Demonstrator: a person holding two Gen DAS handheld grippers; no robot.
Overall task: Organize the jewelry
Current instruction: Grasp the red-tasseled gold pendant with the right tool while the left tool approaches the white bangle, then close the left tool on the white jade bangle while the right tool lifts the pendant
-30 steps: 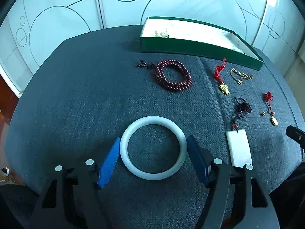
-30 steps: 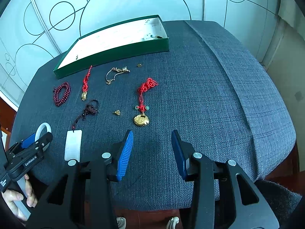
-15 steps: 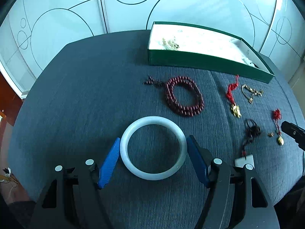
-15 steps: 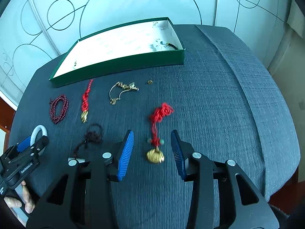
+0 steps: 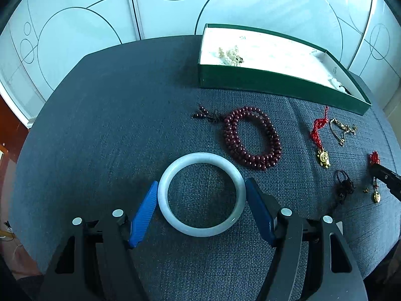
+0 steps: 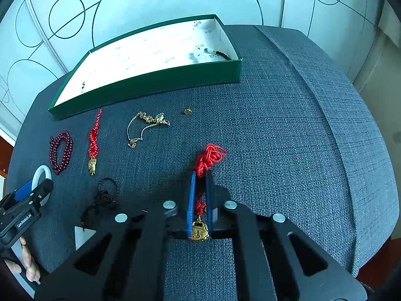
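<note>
Pendant gold, red knotted cord, tool-pinched

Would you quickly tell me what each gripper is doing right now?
Left gripper: shut on the white bangle.
Right gripper: shut on the red-corded gold charm.

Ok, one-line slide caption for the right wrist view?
Right gripper shut on the red-cord gold pendant, other jewelry spread on the blue fabric before the green box.
</note>
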